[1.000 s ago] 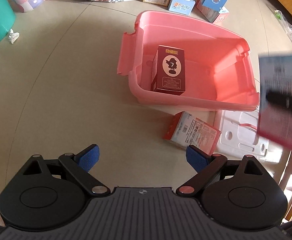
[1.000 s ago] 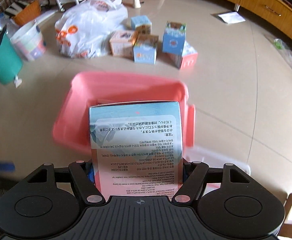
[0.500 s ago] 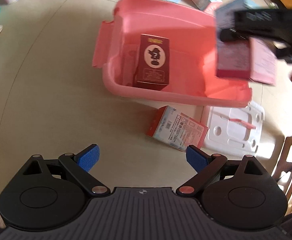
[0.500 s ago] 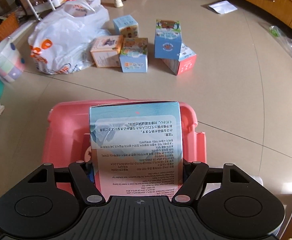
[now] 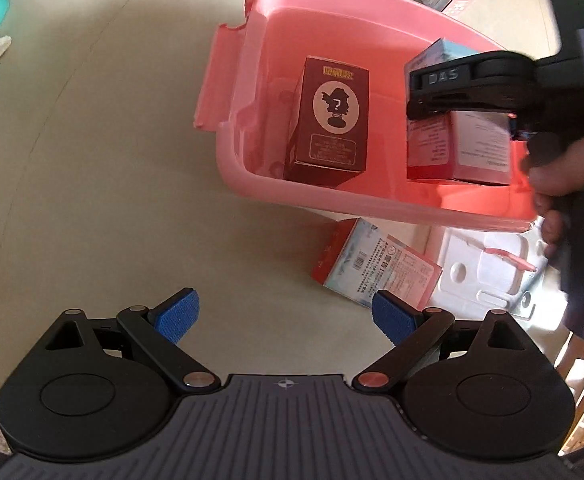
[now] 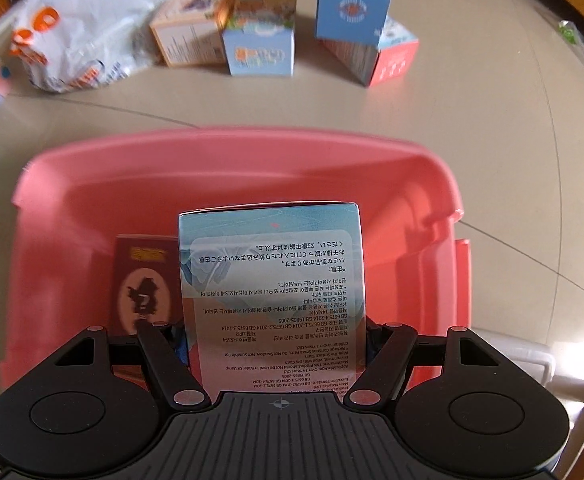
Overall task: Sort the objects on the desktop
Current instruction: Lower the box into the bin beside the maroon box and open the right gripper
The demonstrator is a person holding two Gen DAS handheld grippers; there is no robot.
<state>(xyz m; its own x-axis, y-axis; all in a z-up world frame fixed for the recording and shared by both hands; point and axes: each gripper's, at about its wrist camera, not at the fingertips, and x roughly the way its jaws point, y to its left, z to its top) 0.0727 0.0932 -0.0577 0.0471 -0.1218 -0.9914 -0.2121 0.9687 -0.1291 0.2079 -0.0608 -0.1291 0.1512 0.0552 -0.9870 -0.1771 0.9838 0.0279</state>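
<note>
Now the right hand-held gripper (image 6: 278, 340) is clamped on a light, stiff blue-and-red carton (image 6: 272, 288), held by its two long flat sides inside the pink bin (image 5: 372, 204), seemingly just off the bin floor. One maroon mystery box (image 5: 332, 120) stands beside it in the bin. The left hand-held gripper (image 5: 284, 316) hangs spread and empty above the floor, near one more blue-and-red carton (image 5: 376, 268) outside the bin's near wall. Beyond the far wall, five small boxes (image 6: 260, 52) wait.
</note>
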